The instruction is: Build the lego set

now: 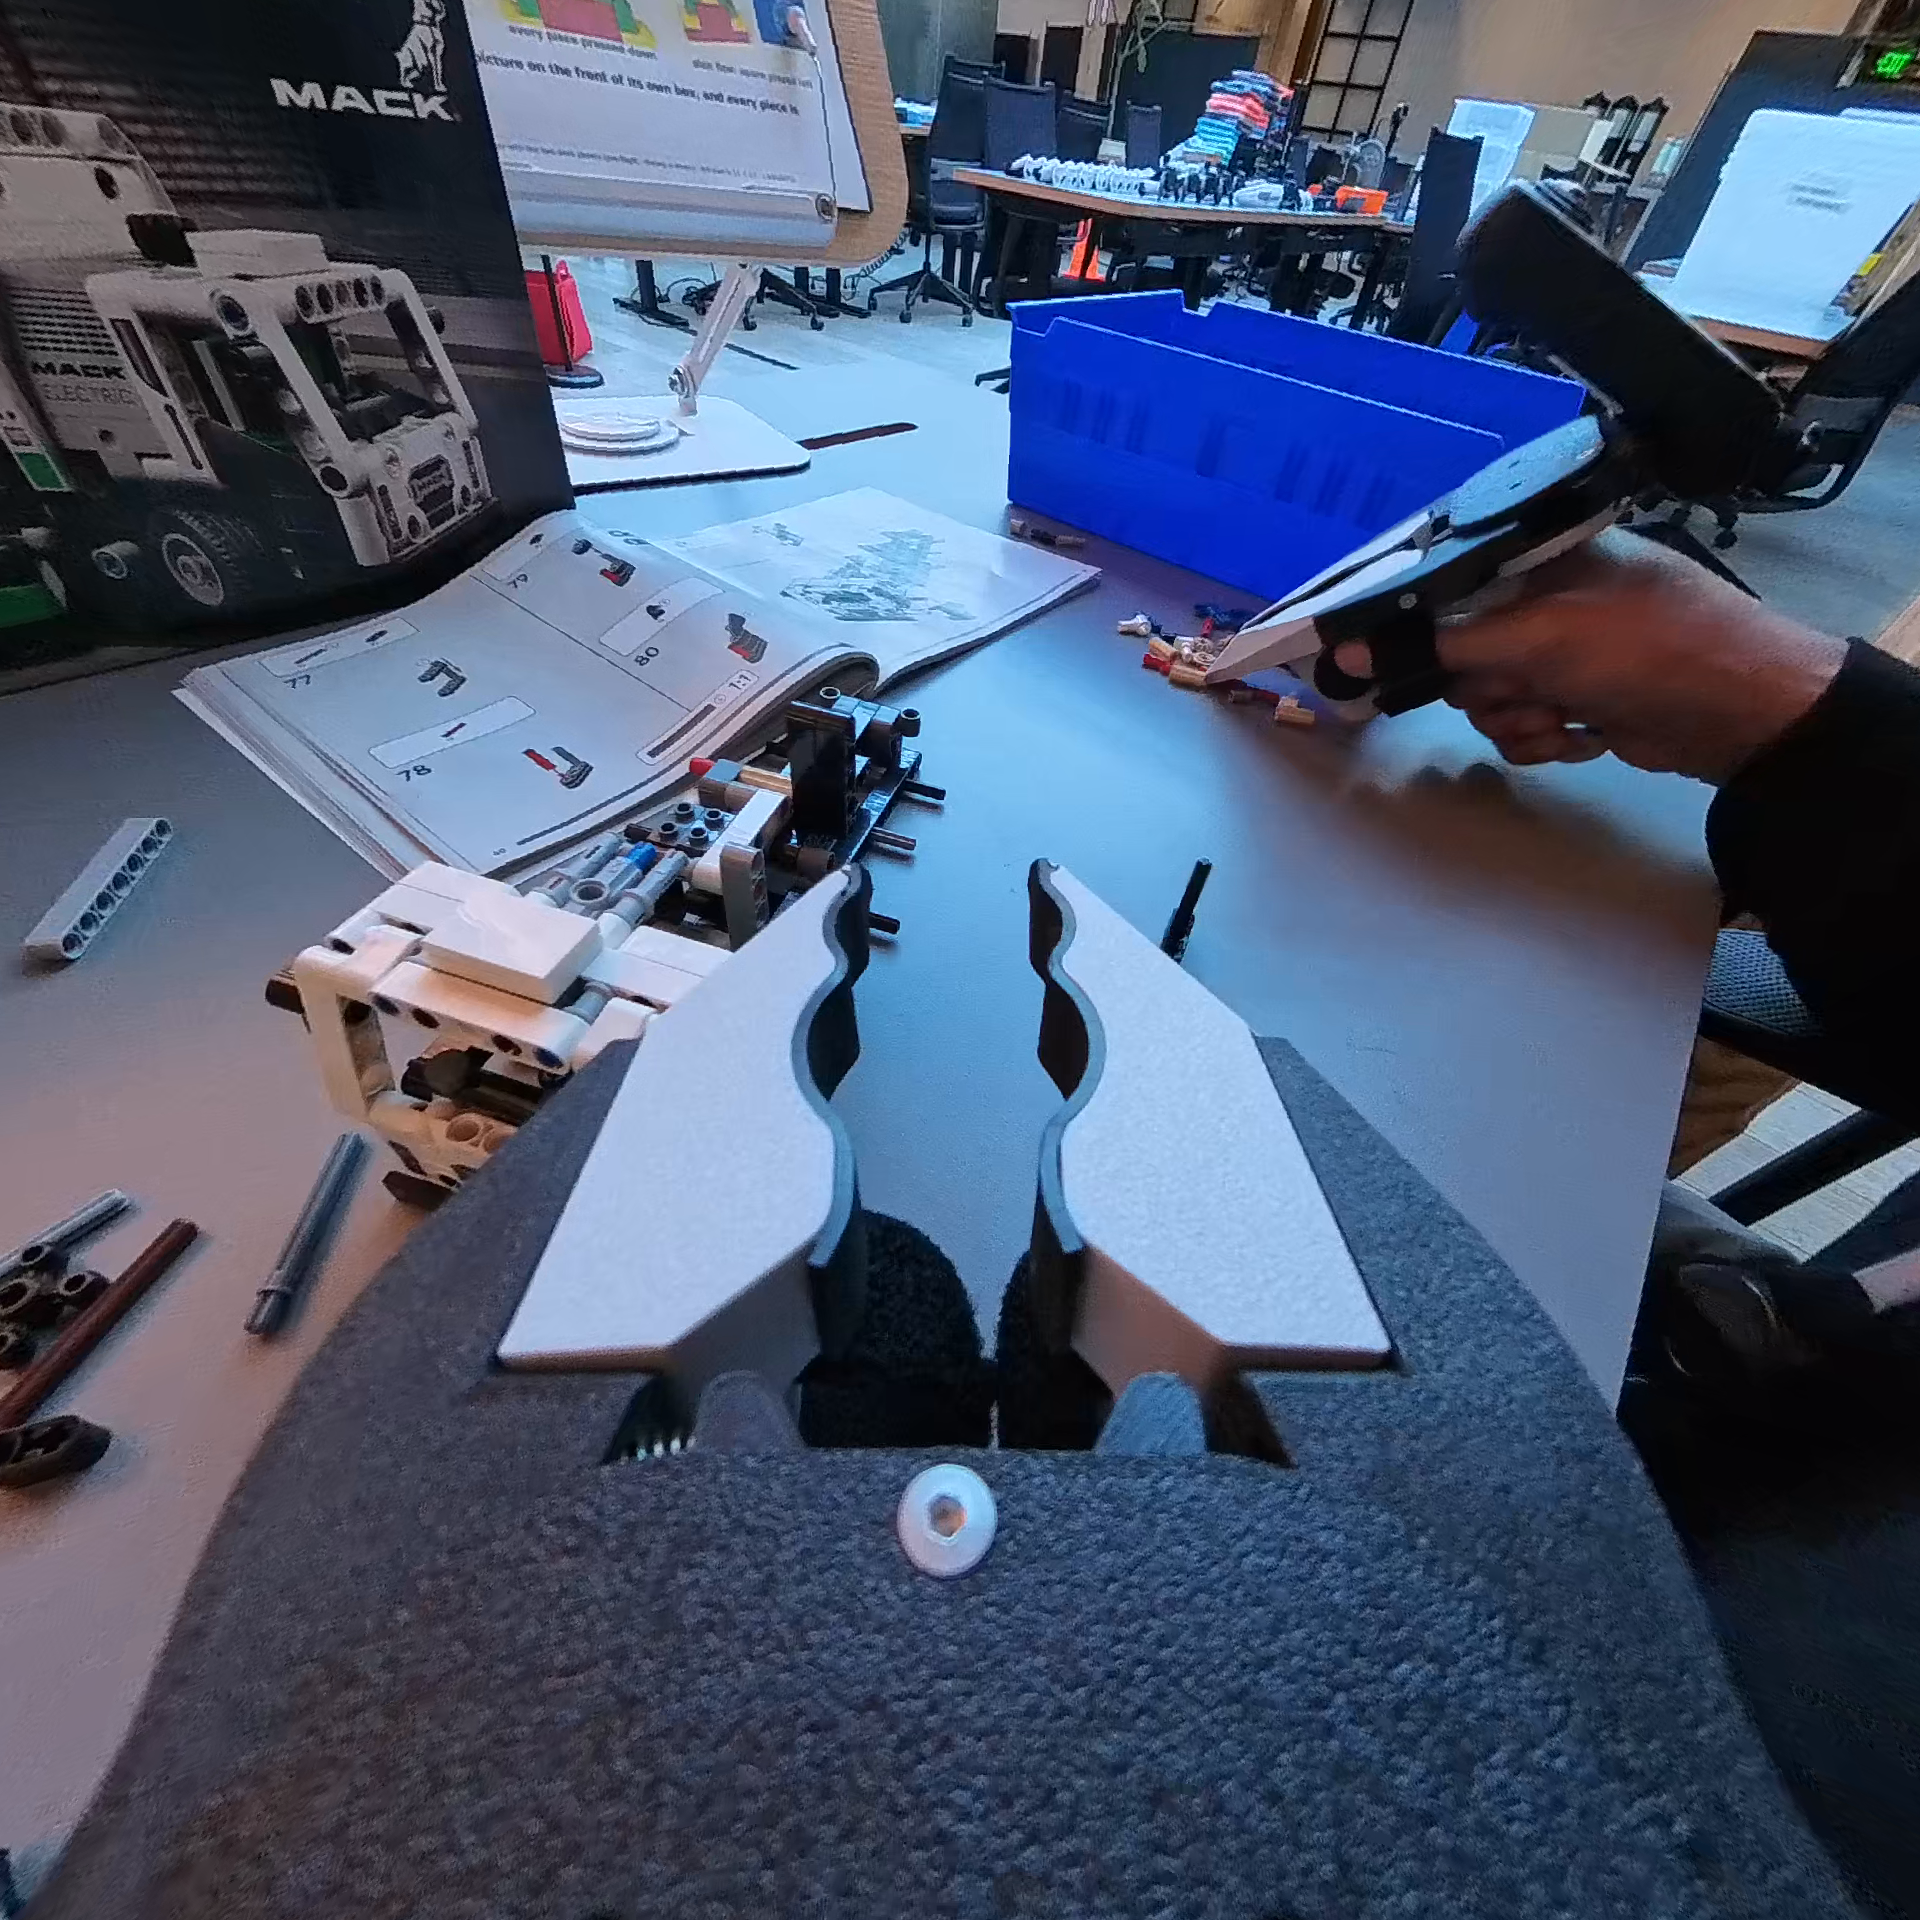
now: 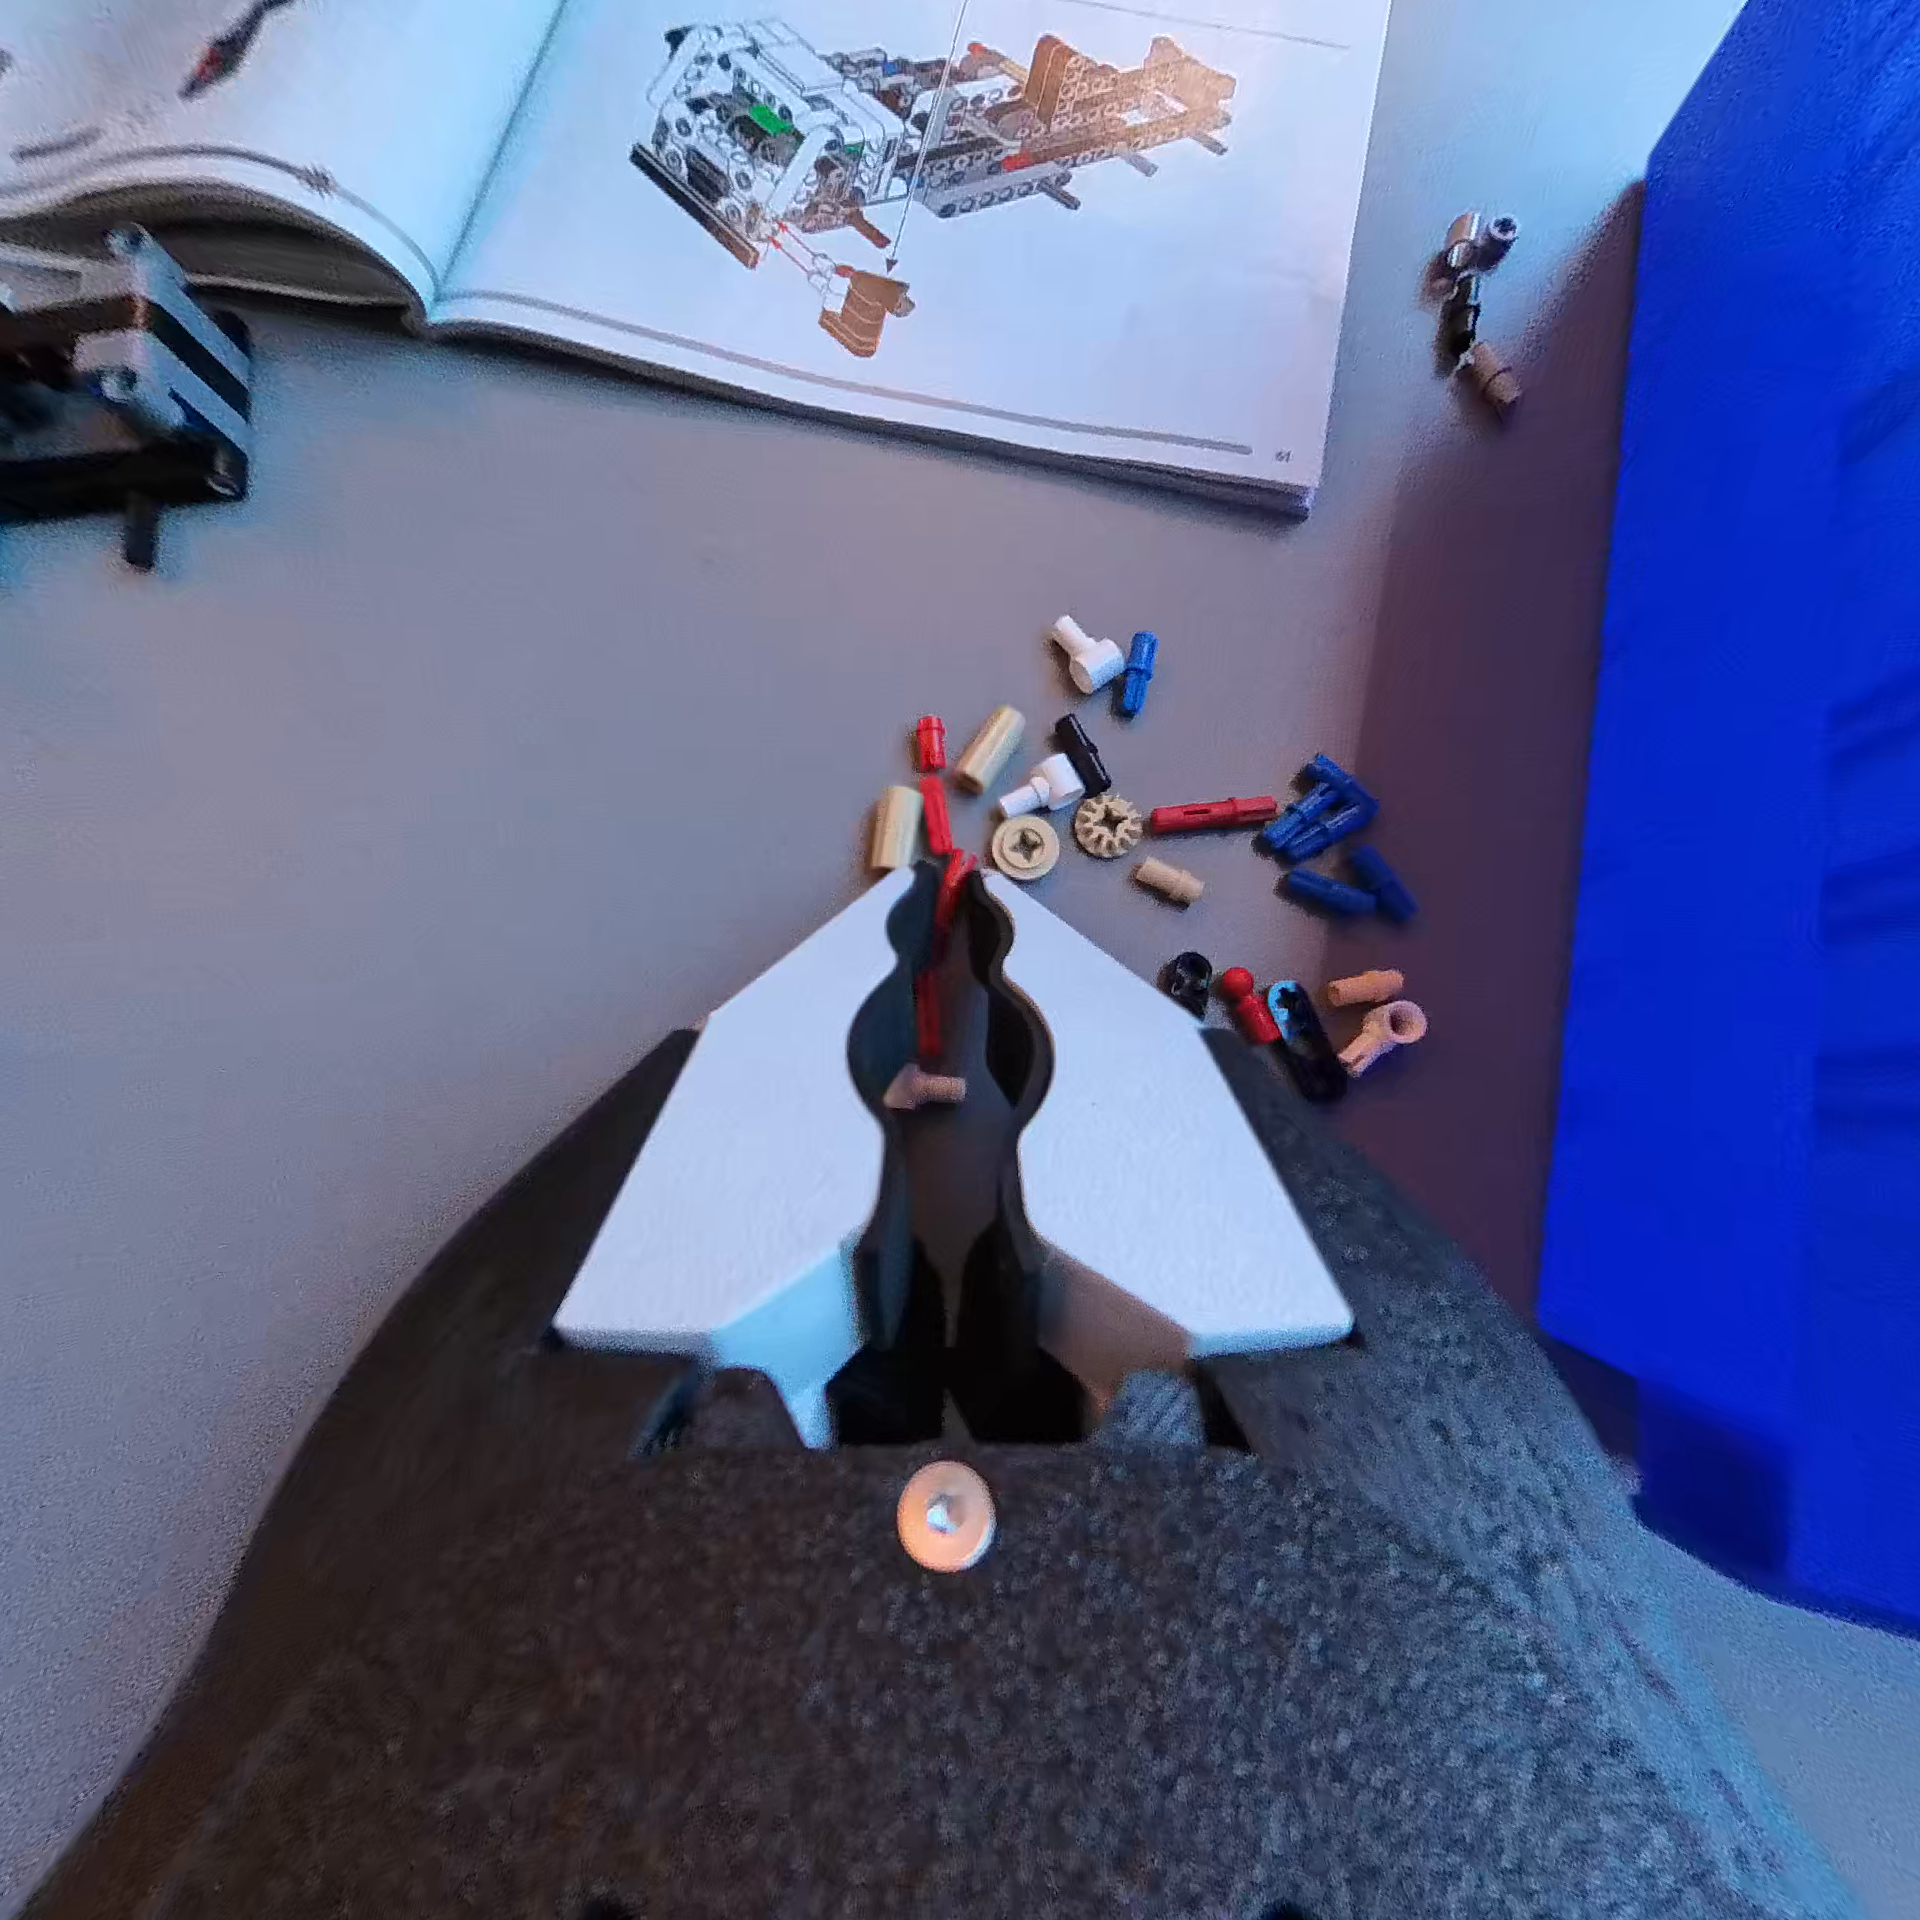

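A partly built white and black lego truck (image 1: 582,956) lies on the grey table just left of my left gripper (image 1: 945,883), which is open and empty above the table. It also shows at the left edge of the right wrist view (image 2: 135,395). My right gripper (image 2: 948,878) points down into a pile of small pins and gears (image 2: 1101,826). Its tips are closed on a long red pin (image 2: 935,966). A tan pin (image 2: 925,1089) lies under the fingers. In the left wrist view the right gripper (image 1: 1226,665) is held by a hand at the pile.
An open instruction booklet (image 1: 582,665) lies behind the truck. A blue bin (image 1: 1247,447) stands right of the pile, close to the right gripper. The set's box (image 1: 260,312) stands at the back left. A grey beam (image 1: 99,888) and loose axles (image 1: 307,1231) lie left. My hands' fingertips stand some 30 centimetres from each other. The grey beam (image 1: 99,888) lies some 25 centimetres from my left tips, 40 centimetres from my right tips.
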Demonstrator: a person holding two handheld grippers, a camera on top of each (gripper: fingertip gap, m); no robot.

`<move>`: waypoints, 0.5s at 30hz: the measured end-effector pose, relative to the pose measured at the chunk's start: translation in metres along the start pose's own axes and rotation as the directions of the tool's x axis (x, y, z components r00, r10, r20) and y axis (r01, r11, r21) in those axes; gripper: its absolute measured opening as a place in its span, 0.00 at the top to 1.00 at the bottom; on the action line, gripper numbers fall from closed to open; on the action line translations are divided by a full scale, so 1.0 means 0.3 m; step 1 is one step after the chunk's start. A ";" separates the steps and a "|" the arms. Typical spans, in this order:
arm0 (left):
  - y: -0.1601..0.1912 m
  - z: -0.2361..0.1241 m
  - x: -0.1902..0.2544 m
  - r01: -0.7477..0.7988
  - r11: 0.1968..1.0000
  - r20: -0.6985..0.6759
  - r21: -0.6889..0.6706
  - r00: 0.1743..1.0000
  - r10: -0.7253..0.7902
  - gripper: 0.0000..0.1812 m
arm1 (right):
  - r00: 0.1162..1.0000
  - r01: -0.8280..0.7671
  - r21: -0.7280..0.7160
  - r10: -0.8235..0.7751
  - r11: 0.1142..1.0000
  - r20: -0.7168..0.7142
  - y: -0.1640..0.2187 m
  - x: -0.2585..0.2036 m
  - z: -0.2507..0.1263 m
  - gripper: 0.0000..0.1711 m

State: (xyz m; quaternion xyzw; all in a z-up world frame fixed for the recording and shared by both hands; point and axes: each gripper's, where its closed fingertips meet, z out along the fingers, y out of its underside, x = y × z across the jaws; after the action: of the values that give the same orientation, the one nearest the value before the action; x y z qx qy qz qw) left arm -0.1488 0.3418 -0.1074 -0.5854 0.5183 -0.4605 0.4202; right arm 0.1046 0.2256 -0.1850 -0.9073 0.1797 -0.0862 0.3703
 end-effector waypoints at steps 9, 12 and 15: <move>0.003 0.003 0.000 0.008 1.000 -0.007 -0.008 1.000 -0.008 0.85 | 0.996 0.089 0.090 -0.089 0.992 -0.007 -0.048 -0.043 -0.077 0.98; -0.004 0.004 0.006 -0.009 1.000 -0.014 0.004 1.000 0.009 0.91 | 0.950 0.192 0.256 -0.245 0.947 0.194 -0.131 -0.267 -0.157 0.98; -0.047 0.000 0.020 0.021 0.998 -0.060 0.064 0.998 -0.017 0.92 | 0.789 0.237 0.464 -0.448 0.854 0.421 -0.173 -0.556 -0.246 0.98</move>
State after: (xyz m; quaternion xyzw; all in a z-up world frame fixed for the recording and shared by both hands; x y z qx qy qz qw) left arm -0.1453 0.3374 -0.0930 -0.5625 0.5098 -0.4984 0.4188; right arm -0.0569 0.2776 -0.1001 -0.8224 -0.1178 0.0586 0.5535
